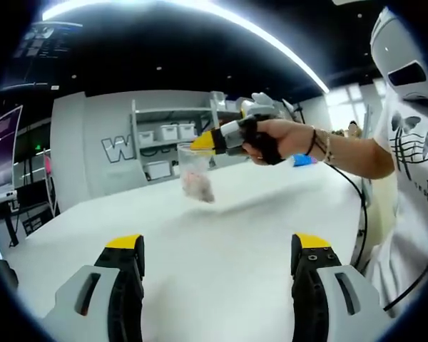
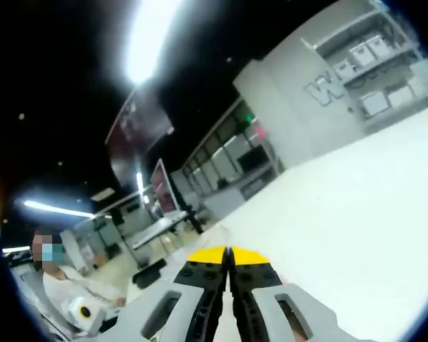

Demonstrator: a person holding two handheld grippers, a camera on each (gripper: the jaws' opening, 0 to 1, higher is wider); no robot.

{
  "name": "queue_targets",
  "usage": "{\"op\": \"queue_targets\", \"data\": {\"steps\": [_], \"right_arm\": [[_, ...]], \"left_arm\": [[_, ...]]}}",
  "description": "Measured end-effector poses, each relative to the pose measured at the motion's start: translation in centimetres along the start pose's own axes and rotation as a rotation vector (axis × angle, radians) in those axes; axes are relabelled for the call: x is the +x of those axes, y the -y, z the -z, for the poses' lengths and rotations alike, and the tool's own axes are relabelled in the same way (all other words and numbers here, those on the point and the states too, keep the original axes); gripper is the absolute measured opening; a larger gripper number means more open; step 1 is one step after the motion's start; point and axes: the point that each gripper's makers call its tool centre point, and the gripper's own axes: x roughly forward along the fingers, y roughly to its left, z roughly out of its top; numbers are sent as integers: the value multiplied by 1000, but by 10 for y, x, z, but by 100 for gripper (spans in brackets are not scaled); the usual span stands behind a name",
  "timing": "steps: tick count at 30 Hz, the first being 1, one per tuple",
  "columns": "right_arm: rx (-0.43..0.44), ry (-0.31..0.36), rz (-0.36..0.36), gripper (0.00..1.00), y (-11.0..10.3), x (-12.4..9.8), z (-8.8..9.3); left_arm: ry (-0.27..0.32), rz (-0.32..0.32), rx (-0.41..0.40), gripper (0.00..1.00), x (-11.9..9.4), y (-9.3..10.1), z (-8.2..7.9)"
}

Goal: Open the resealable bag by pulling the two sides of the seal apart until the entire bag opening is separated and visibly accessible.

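Your left gripper (image 1: 221,246) has grey bodies, black inner faces and yellow tips on its jaws. The right gripper (image 1: 200,144) wears the same colours, and its yellow tips meet in the right gripper view. The bag (image 1: 196,175) is clear (something pinkish inside). The table (image 1: 221,214) is plain white; your shirt (image 1: 414,192) is white with black print.

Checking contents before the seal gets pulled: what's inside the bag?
The clear bag hangs from the right gripper over the white table. A pinkish clump sits low inside; too blurred to identify. Its top edge is covered by the jaws.
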Motion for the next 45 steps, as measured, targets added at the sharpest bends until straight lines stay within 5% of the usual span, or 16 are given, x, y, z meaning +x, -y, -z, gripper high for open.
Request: {"op": "queue_targets", "data": {"steps": [45], "right_arm": [[-53, -28, 94, 0, 47, 18, -21]], "left_arm": [[15, -10, 6, 84, 0, -1, 0]]}}
